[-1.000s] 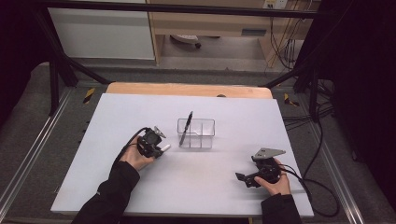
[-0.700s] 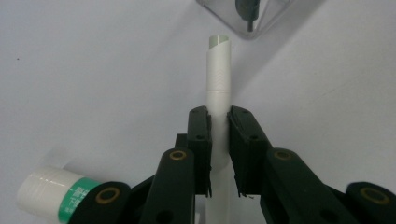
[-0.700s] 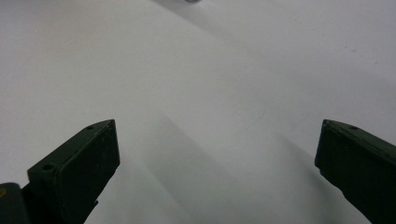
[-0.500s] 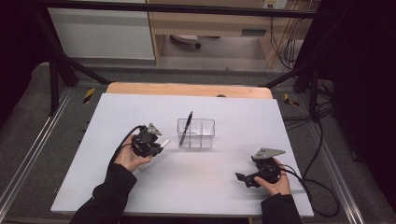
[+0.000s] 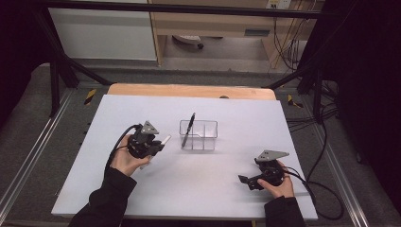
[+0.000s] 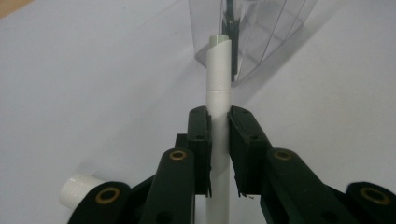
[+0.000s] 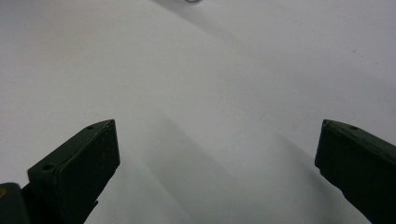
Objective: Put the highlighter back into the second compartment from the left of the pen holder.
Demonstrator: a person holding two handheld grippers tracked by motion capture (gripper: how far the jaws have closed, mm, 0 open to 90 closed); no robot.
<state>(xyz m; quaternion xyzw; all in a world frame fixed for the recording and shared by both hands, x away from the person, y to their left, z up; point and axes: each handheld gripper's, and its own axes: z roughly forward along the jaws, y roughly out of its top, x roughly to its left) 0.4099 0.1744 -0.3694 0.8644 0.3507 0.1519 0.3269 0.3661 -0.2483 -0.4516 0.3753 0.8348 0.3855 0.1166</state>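
My left gripper (image 6: 218, 135) has black jaws with brass-coloured rivets, and between them I hold a white pen (image 6: 218, 79) whose tip end shows a faint pale green. My right gripper (image 7: 217, 154) has the same matte black jaws, and from above it carries a grey plate. The organizer (image 5: 199, 135) is clear plastic, colourless, and a black pen (image 5: 188, 128) stands in it. The table top (image 5: 198, 189) is plain pale grey-white, unpatterned, with a light wooden edge (image 5: 189, 91) at the far side. My sleeves (image 5: 101, 203) are black.
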